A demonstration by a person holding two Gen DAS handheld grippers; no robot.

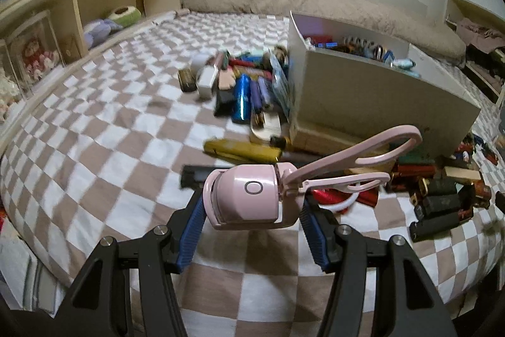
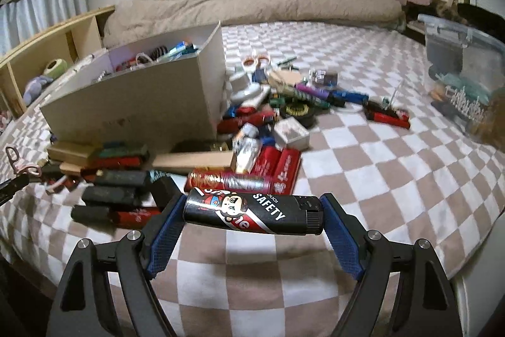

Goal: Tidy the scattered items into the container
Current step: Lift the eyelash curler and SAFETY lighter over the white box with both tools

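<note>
My left gripper point(image 1: 252, 207) is shut on a pink eyelash curler point(image 1: 252, 195), held above the checkered bed with its handles pointing right. My right gripper point(image 2: 252, 217) is shut on a black lighter point(image 2: 252, 215) with a cartoon print, held crosswise by its ends. The white container box point(image 1: 372, 90) stands ahead on the bed with several items inside; it also shows in the right wrist view point(image 2: 142, 93). Scattered lighters, tubes and small boxes lie piled around it point(image 1: 246, 90) point(image 2: 271, 122).
A checkered blanket point(image 1: 110, 131) covers the bed. A wooden shelf point(image 1: 79, 8) runs along the left. A rolled beige duvet point(image 2: 252, 5) lies at the back. A clear plastic bin point(image 2: 467, 75) stands at the right. Dark lighters point(image 1: 442, 210) lie to the right of the left gripper.
</note>
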